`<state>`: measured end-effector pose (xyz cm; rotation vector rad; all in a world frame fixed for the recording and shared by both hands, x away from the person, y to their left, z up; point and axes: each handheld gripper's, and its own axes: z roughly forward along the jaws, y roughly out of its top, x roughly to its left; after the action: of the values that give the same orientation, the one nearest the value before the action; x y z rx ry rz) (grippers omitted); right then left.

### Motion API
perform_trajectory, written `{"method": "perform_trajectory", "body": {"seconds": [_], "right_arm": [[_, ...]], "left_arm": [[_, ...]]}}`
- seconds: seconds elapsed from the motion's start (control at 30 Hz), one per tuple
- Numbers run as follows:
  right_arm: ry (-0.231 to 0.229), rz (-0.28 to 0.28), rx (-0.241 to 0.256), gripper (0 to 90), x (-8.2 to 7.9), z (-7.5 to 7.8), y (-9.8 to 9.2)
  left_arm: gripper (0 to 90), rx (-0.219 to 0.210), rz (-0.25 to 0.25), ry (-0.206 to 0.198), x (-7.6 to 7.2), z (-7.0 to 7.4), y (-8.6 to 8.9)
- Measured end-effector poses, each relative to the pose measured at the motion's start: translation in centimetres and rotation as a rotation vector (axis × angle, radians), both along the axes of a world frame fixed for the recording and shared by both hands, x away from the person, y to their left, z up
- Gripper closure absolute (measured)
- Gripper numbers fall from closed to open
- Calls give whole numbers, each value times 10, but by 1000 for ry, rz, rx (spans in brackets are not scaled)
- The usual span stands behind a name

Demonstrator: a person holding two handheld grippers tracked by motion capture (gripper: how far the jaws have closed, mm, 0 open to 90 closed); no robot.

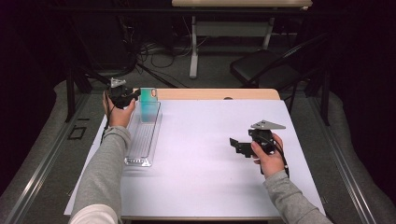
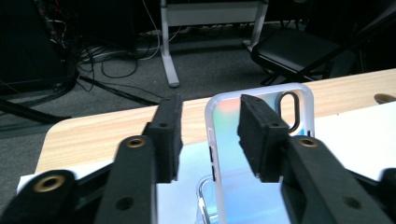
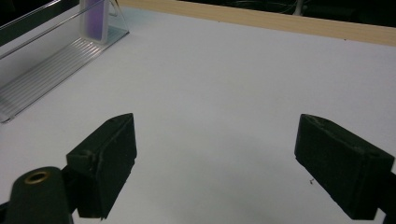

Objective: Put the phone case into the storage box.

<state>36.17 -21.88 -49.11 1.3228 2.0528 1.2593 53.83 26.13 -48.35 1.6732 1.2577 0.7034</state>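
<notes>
Left claw [image 2: 210,140] stands with its jaws parted around the near edge of the phone case [image 2: 261,154], and from the left gripper view I see a gap between the left pad and the case's white rim, while the right pad sits in front of the case's iridescent back; I cannot tell whether that pad touches it. So I read this claw as released, not clamped on anything. The case's lower end is cut off at the bottom of that view and partly hidden behind the right jaw. From the high view, the left gripper [image 1: 135,94] is at the far end of the clear tray [image 1: 140,140], where the case [image 1: 149,105] stands upright inside it, at the far left of the white sheet [image 1: 205,149]. My right gripper [image 1: 236,144] hangs over the bare sheet, well apart from the tray, jaws spread wide with nothing between them. In the right gripper view the case [image 3: 93,18] is cut off by the top edge.
</notes>
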Motion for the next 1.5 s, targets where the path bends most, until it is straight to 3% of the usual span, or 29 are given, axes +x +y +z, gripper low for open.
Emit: {"method": "perform_trajectory", "body": {"seconds": [0.23, 0.43, 0.57, 1.23, 1.43, 1.5], "right_arm": [[-3, 2, 0, 125, 0, 0, 2], [-7, 4, 3, 125, 0, 0, 2], [-8, 4, 6, 125, 1, 0, 1], [-20, 6, 4, 140, 3, -1, 1], [-22, 8, 4, 140, 3, -1, 1], [-23, 8, 3, 140, 3, -1, 1]], "left_arm": [[520, -14, -6, -4, -3, 2, 0], [500, 20, 23, -10, -6, 6, 1], [482, 19, 24, -21, -9, 10, 0], [449, 47, 34, 23, -27, 30, 2], [449, 18, 35, 48, -36, 38, 8], [449, 27, 33, 45, -39, 41, 9]]}}
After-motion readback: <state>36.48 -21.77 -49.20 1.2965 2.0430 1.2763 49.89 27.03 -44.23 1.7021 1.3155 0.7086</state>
